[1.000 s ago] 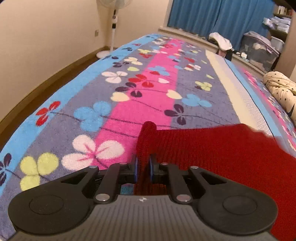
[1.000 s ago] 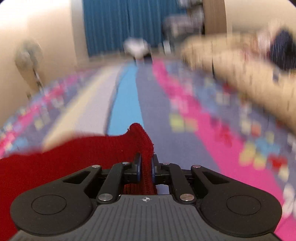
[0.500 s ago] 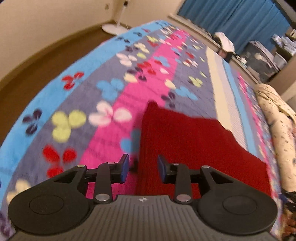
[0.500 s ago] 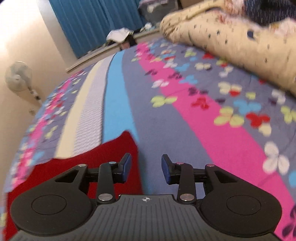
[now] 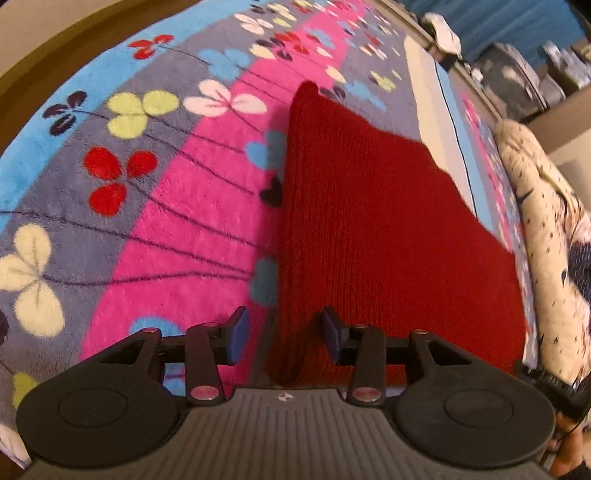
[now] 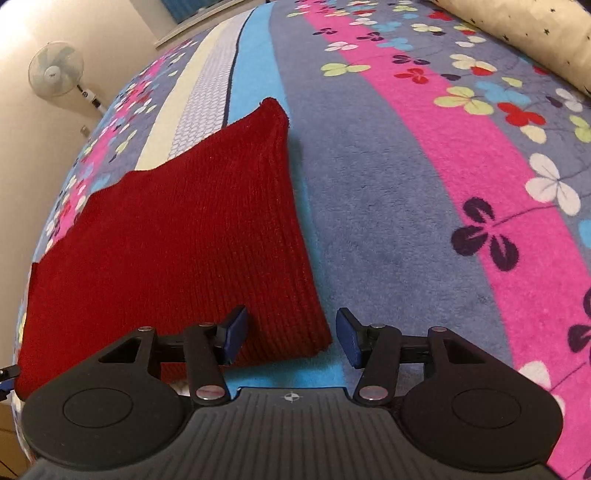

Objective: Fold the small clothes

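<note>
A red knitted garment (image 5: 369,221) lies flat on the flowered bedspread (image 5: 184,206). My left gripper (image 5: 282,338) is open, hovering over the garment's near left corner, holding nothing. In the right wrist view the same red garment (image 6: 177,240) lies flat. My right gripper (image 6: 291,338) is open over its near right corner, empty. The garment's near edge is hidden behind both gripper bodies.
A cream dotted duvet (image 5: 543,229) lies along the right side of the bed, also in the right wrist view (image 6: 524,33). A standing fan (image 6: 57,74) is by the wall. Storage boxes (image 5: 517,77) stand beyond the bed's far end.
Both grippers were shut on the garment's corners a second ago. They have opened, let go of it and drawn back and up. The garment now lies flat.
</note>
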